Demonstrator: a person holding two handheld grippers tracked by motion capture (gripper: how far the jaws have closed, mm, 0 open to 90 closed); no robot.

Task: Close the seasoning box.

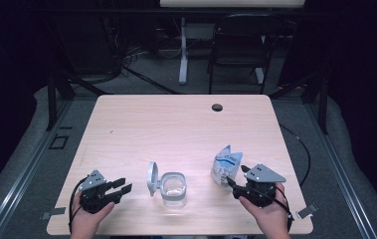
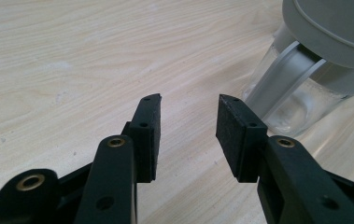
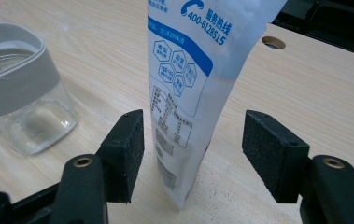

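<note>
Your right claw [image 3: 191, 149] stands apart around the upright white-and-blue pouch [image 3: 188, 84] on the counter [image 1: 176, 124], pads clear of it. Your left claw [image 2: 188, 121], also apart, is empty, near the open glass jar [image 1: 173, 188].

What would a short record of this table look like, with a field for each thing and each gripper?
table: pale wood, round hole near far edge
jar: clear glass, grey lid flipped open, hinged at its left
pouch: white and blue, standing upright right of the jar
left gripper: jaws open, nothing between them, pointing towards the jar
right gripper: jaws open, one either side of the pouch, pads not touching it
</note>
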